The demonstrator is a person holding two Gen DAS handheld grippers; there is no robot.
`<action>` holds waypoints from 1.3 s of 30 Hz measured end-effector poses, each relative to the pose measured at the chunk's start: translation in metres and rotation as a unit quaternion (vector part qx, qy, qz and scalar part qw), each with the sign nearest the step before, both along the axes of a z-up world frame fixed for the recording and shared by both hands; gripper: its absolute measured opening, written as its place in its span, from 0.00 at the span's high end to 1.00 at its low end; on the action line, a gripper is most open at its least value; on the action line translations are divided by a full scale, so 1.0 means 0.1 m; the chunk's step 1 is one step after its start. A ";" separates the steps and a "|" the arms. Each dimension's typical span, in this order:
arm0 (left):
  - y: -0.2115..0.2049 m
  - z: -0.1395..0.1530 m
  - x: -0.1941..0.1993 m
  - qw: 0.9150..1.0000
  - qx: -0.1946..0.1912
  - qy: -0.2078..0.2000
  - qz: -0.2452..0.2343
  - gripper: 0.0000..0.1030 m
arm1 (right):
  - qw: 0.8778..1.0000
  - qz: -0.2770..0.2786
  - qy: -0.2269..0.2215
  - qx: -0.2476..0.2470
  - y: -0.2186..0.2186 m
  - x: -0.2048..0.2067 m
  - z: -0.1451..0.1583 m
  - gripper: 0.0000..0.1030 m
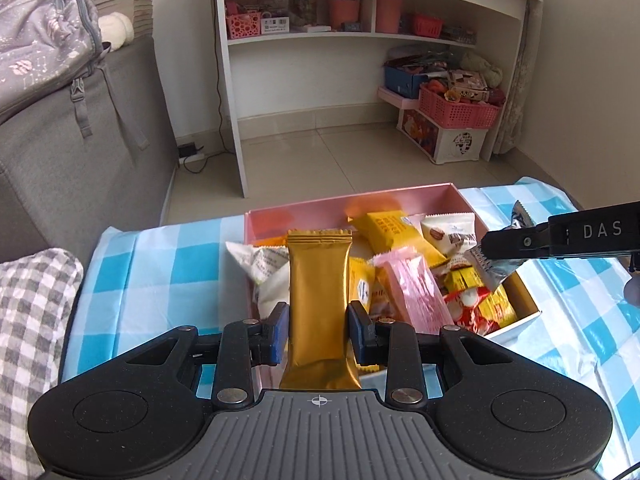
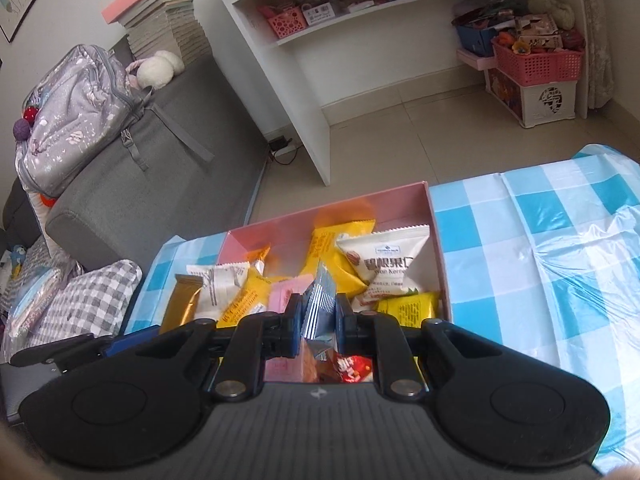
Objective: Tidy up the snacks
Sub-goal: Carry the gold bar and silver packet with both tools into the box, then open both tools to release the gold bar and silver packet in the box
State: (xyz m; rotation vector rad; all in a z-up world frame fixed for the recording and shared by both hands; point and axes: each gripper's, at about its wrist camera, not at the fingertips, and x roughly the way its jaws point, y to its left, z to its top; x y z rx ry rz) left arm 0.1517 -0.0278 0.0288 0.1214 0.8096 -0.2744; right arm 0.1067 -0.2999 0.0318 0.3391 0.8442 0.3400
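A pink box [image 1: 404, 194] full of wrapped snacks sits on the blue-checked tablecloth. My left gripper [image 1: 318, 330] is shut on a long gold snack bar [image 1: 318, 284], held upright above the box's near left side. The same gold snack bar [image 2: 182, 300] shows at the left of the right wrist view. My right gripper [image 2: 317, 322] is shut on a small silver-striped packet [image 2: 318, 306] over the pink box [image 2: 400, 196]. In the left wrist view the right gripper [image 1: 490, 246] reaches in from the right with the silver packet [image 1: 498, 268] in it.
Yellow, white and pink snack packs [image 1: 404, 280] fill the box. A grey sofa [image 2: 132, 152] with a backpack [image 2: 76, 116] stands to the left, and a white shelf unit [image 1: 360, 40] behind. Pink baskets [image 1: 456, 108] sit on the floor at the right. Checked fabric [image 1: 28, 320] lies at the table's left.
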 end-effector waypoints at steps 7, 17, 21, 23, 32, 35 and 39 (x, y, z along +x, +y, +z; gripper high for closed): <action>-0.15 -0.12 0.62 0.999 0.003 0.034 -0.007 0.71 | 0.999 0.005 0.008 0.043 0.13 0.43 -0.10 0.86; -0.19 -0.31 1.06 0.997 -0.013 0.072 -0.007 0.69 | 0.997 0.009 0.027 0.065 0.21 0.69 -0.21 0.80; -0.19 -0.31 1.04 0.998 -0.016 0.065 -0.011 0.68 | 0.998 0.001 0.029 0.055 0.19 0.69 -0.20 0.76; -0.20 -0.27 1.01 0.998 -0.014 0.061 -0.014 0.67 | 0.998 0.000 0.030 0.054 0.17 0.68 -0.19 0.74; -0.19 -0.12 0.66 0.998 -0.012 0.053 -0.022 0.54 | 1.000 -0.005 0.025 0.009 0.10 0.45 -0.06 0.62; -0.16 -0.08 0.49 0.998 -0.012 0.054 -0.023 0.53 | 1.000 -0.006 0.022 -0.007 0.09 0.34 -0.01 0.52; -0.12 0.00 0.28 0.999 -0.006 0.050 -0.022 0.45 | 0.999 0.001 0.016 -0.030 0.08 0.16 0.04 0.40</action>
